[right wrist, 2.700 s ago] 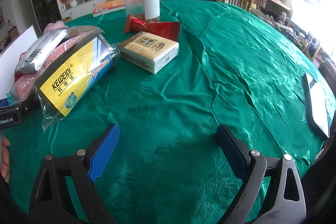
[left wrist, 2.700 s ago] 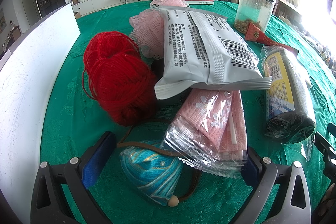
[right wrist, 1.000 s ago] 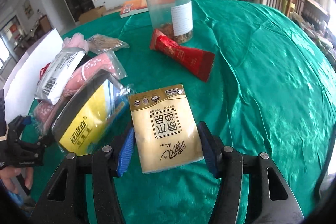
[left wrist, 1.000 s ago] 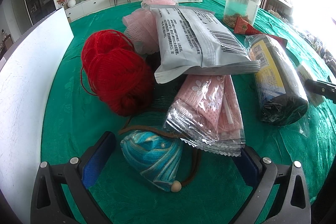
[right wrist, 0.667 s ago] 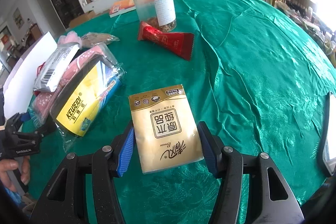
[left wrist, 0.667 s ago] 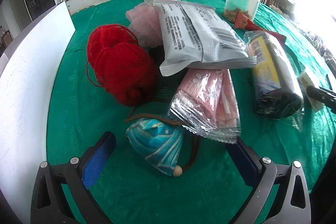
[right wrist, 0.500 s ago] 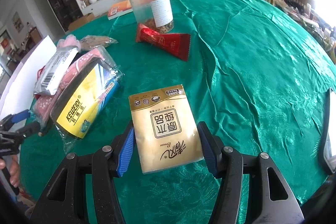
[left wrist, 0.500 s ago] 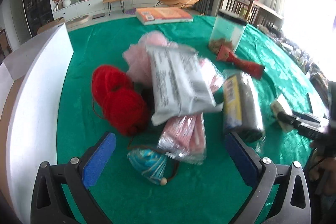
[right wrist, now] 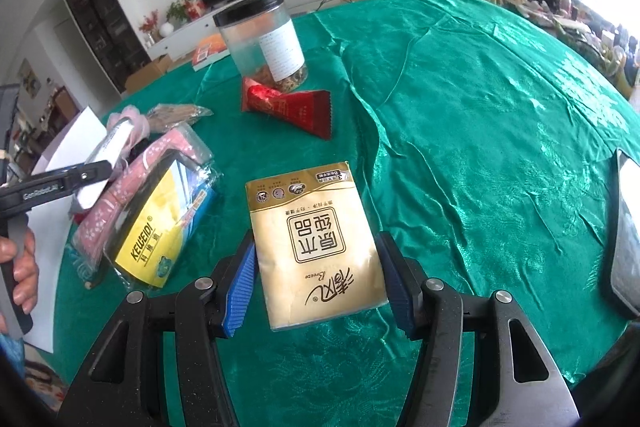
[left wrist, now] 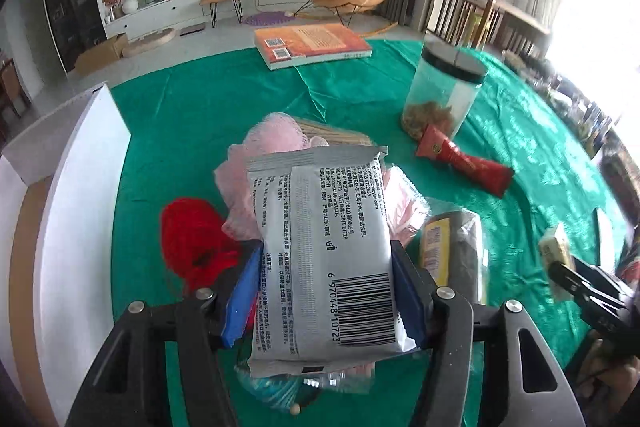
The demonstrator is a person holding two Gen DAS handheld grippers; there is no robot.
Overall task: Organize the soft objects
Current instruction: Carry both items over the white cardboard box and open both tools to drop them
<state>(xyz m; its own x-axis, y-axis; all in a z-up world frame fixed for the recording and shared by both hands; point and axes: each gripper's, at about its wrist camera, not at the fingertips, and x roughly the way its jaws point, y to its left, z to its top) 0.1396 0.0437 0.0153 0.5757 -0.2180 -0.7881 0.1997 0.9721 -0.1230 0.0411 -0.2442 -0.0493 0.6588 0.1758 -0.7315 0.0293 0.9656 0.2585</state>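
**Q:** Left jaws?

**A:** My left gripper (left wrist: 326, 291) is closing; its blue pads press the grey foil packet with a barcode (left wrist: 320, 247), held above the green satin tablecloth (left wrist: 192, 115).

**Q:** Right?

**A:** My right gripper (right wrist: 316, 279) clamps the flat golden tissue pack (right wrist: 316, 239), raised over the cloth.

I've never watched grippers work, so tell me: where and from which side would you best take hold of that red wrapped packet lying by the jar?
Grip the red packet across its narrow middle, coming from above. It lies flat on the green cloth, apart from the pile; only its end nearest the jar is crowded, so I'd stay off that end.
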